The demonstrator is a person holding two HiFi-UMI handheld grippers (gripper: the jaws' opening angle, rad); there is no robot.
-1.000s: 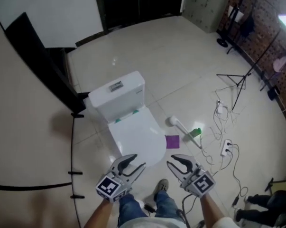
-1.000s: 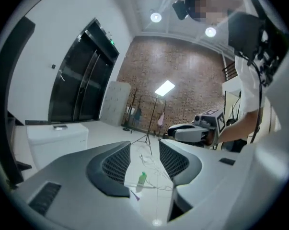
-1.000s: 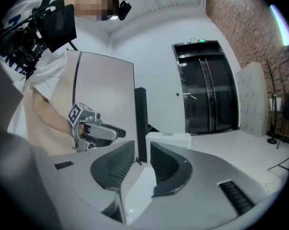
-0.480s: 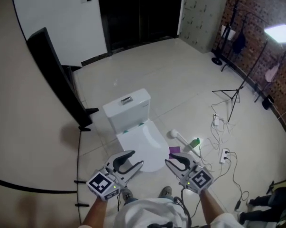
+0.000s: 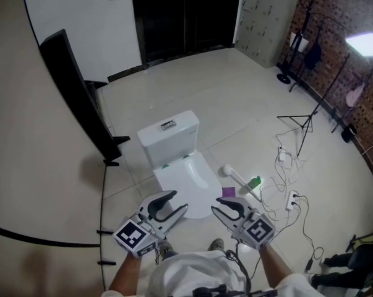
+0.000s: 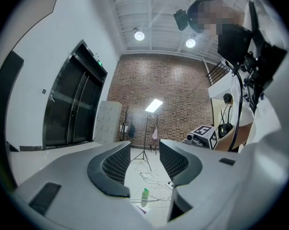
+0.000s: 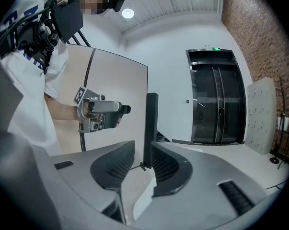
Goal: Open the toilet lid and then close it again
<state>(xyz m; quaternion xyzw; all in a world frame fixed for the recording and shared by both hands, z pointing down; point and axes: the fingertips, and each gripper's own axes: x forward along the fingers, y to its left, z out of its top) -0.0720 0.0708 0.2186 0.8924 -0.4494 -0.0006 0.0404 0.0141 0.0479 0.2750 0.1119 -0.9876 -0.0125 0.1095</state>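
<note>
The white toilet (image 5: 169, 135) stands on the tiled floor in the middle of the head view, with its lid (image 5: 187, 179) lying down flat over the bowl. My left gripper (image 5: 174, 204) hovers in the air in front of the bowl's left side, its jaws apart and empty. My right gripper (image 5: 221, 206) hovers beside it in front of the bowl's right side, with a narrower gap and nothing between its jaws. Neither touches the toilet. In the left gripper view the left gripper (image 6: 144, 151) frames only open room. In the right gripper view the right gripper (image 7: 143, 158) faces the left gripper (image 7: 99, 112).
A black panel (image 5: 72, 88) leans on the left wall beside the toilet. To the right of the bowl lie a white-handled brush (image 5: 234, 176), a green bottle (image 5: 254, 182) and a purple square (image 5: 228, 192). Cables and a power strip (image 5: 292, 200) spread further right, near a light stand (image 5: 310, 119).
The head view has pulled up and back, so the toilet looks smaller and farther. Both grippers have risen with it and stay empty. The lid has stayed down.
</note>
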